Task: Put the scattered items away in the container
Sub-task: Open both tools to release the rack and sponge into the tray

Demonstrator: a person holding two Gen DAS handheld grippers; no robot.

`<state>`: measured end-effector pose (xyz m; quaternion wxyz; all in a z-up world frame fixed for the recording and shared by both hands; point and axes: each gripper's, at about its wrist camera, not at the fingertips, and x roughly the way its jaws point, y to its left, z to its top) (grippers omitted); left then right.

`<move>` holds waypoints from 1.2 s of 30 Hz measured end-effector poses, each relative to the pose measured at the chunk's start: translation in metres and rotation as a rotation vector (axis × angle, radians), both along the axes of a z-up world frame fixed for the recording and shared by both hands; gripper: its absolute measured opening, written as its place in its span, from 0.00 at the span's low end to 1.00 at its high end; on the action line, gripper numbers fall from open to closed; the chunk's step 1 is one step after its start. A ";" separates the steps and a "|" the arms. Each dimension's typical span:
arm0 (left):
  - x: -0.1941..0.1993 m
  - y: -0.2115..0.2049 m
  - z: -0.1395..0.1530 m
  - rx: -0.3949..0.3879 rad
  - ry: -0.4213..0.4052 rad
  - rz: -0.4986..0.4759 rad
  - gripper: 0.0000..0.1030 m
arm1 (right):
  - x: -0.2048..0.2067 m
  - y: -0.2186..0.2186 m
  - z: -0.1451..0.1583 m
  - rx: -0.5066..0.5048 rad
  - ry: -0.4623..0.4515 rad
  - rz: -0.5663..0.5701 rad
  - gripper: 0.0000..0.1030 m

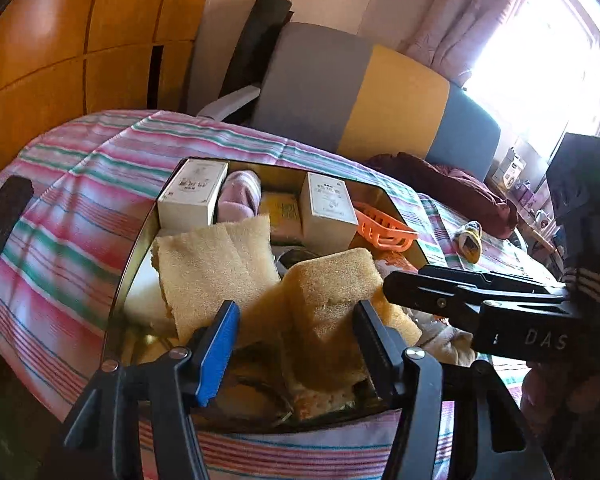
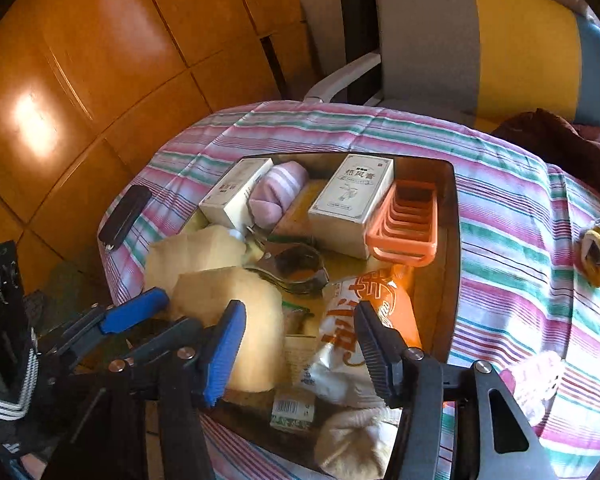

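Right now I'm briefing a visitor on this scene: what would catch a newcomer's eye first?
The shiny metal tray on the pink-and-green striped bedcover, crammed with things: two tan sponge blocks at its near left, two white printed cartons at the back, an orange plastic slatted basket on the right. A small yellow item lies outside on the cover.

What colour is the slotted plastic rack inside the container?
The slotted plastic rack is orange. It shows best in the right wrist view.

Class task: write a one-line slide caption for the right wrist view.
Open right gripper hovers over a container packed with sponges, boxes and an orange rack on a striped cloth.
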<state>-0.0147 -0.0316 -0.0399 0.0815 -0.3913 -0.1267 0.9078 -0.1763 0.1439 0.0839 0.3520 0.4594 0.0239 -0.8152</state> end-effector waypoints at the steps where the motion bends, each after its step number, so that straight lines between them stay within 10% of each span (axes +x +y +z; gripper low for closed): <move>1: 0.003 -0.004 0.001 0.024 -0.005 0.003 0.59 | 0.001 0.000 0.000 -0.001 -0.003 0.004 0.57; 23: 0.016 -0.007 0.010 0.019 0.021 0.025 0.63 | 0.006 0.052 0.000 -0.081 -0.016 -0.092 0.65; 36: 0.014 -0.009 0.011 -0.012 0.012 0.030 0.63 | 0.005 0.168 -0.021 -0.033 -0.050 -0.306 0.73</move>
